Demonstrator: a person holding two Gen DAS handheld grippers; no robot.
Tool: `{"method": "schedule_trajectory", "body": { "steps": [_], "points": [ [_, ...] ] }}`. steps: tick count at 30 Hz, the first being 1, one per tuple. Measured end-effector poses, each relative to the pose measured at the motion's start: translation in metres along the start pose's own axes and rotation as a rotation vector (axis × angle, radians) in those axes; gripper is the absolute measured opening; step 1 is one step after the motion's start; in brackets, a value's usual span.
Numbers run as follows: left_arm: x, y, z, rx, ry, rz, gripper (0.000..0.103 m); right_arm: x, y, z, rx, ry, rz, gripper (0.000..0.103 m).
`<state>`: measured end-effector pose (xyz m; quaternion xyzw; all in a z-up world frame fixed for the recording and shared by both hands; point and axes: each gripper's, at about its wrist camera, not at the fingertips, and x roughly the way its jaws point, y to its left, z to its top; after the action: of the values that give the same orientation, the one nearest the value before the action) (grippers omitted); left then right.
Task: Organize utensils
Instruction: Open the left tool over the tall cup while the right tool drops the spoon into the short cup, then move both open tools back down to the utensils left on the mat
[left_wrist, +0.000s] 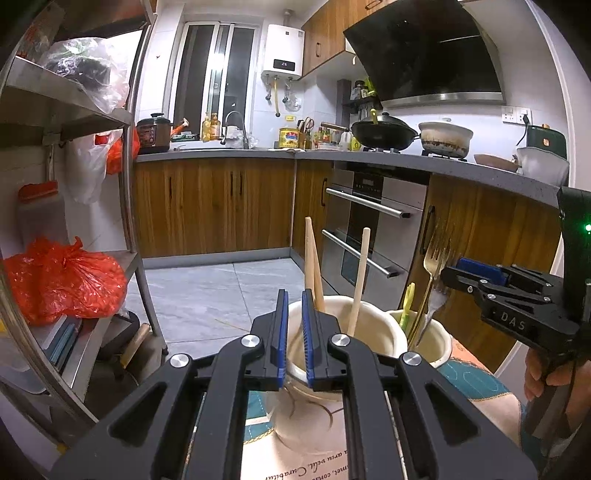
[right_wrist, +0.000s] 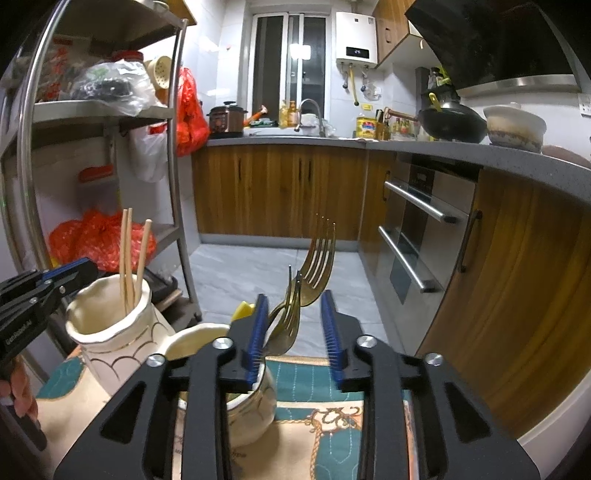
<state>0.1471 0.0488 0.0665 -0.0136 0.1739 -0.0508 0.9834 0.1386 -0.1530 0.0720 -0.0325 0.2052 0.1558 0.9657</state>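
Two cream holders stand side by side on a patterned cloth (right_wrist: 317, 384): the taller jar (right_wrist: 110, 332) has three chopsticks (right_wrist: 127, 258) standing in it, and the smaller cup (right_wrist: 251, 402) holds the forks (right_wrist: 295, 306) and something yellow-green. The right gripper (right_wrist: 295, 332) hangs just above the cup with its jaws apart; the forks lean between the pads but nothing presses on them, so they look released. The left gripper (left_wrist: 294, 332) sits at the near rim of the jar, its pads a narrow gap apart and gripping nothing. Judging by this, the step in hand is the drop-off of cutlery into the holders. Next, both tools need lifting clear without knocking the handles, then a search for any utensil not yet sorted.
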Motion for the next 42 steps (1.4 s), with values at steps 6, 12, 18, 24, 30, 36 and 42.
{"method": "schedule_trajectory", "body": {
  "steps": [6,12,18,24,30,36,42],
  "points": [
    [-0.010,-0.004,0.001,0.015,-0.003,0.011,0.059,-0.015,-0.008,0.000,0.035,-0.032,0.021,0.084],
    [-0.030,-0.005,0.006,0.009,-0.030,0.023,0.096,-0.040,-0.023,-0.002,0.108,-0.065,0.034,0.098],
    [-0.049,-0.013,0.009,0.030,-0.021,0.035,0.097,-0.058,-0.031,-0.004,0.143,-0.051,0.025,0.098],
    [-0.067,-0.018,0.009,0.030,-0.012,0.027,0.097,-0.078,-0.029,-0.007,0.127,-0.059,0.002,0.098],
    [-0.084,-0.019,0.000,0.013,0.001,0.018,0.097,-0.089,-0.028,-0.016,0.120,-0.038,-0.015,0.098],
    [-0.093,-0.021,-0.012,0.028,0.037,0.031,0.097,-0.094,-0.027,-0.027,0.123,-0.007,-0.020,0.098],
    [-0.107,-0.019,-0.019,0.030,0.051,0.046,0.097,-0.092,-0.024,-0.040,0.118,0.034,-0.017,0.098]
  ]
}}
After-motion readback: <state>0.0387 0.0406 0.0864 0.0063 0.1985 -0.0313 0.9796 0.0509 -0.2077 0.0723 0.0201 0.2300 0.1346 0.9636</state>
